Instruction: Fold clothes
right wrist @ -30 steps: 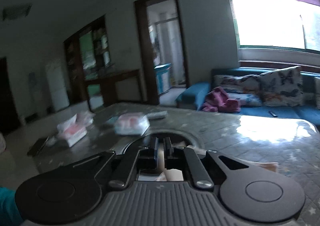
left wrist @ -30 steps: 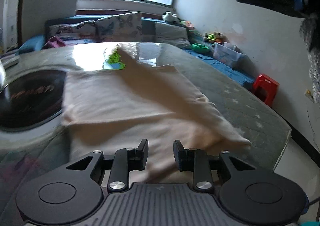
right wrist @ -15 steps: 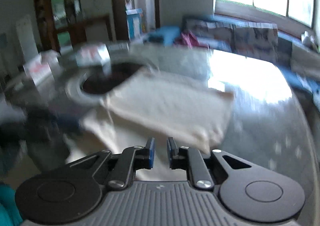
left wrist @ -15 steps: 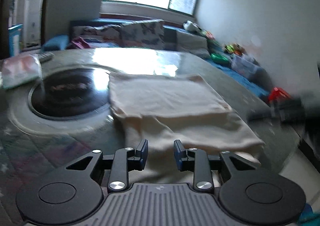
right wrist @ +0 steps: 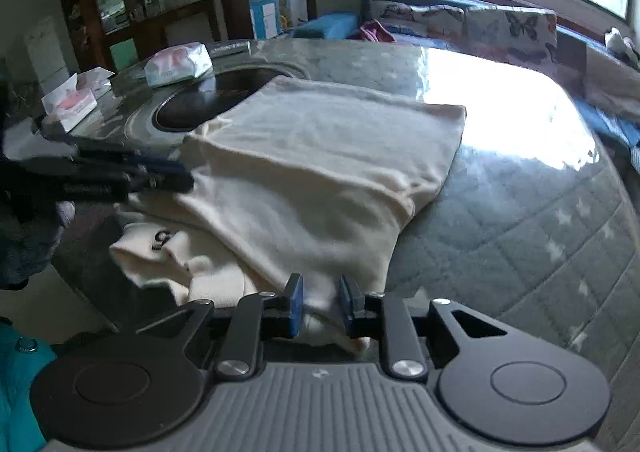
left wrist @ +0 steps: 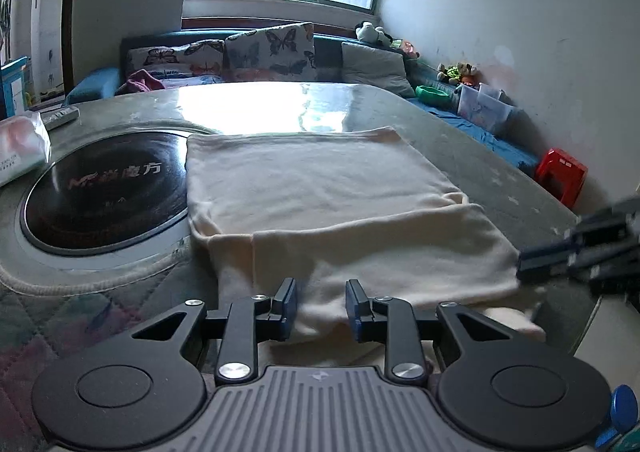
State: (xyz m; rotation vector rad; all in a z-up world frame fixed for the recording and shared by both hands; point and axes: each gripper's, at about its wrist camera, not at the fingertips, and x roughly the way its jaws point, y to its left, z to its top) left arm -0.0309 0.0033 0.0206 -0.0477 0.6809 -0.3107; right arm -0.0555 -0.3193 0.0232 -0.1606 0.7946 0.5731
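While motion blurs the right tongs, cream garment lies folded.

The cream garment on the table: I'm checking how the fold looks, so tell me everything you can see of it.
The cream garment looks like soft knit cotton. It lies flat on the quilted table, its far part doubled over as a neat rectangle, the near part spreading wider to the table's edge. One corner overlaps the round black inset. A dark printed mark shows on a loose near flap. Both hand-held grippers are open beside its near edge.

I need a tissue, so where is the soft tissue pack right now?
The soft tissue pack lies on the table's far left in the right wrist view, beyond the black round hob and the cream garment.
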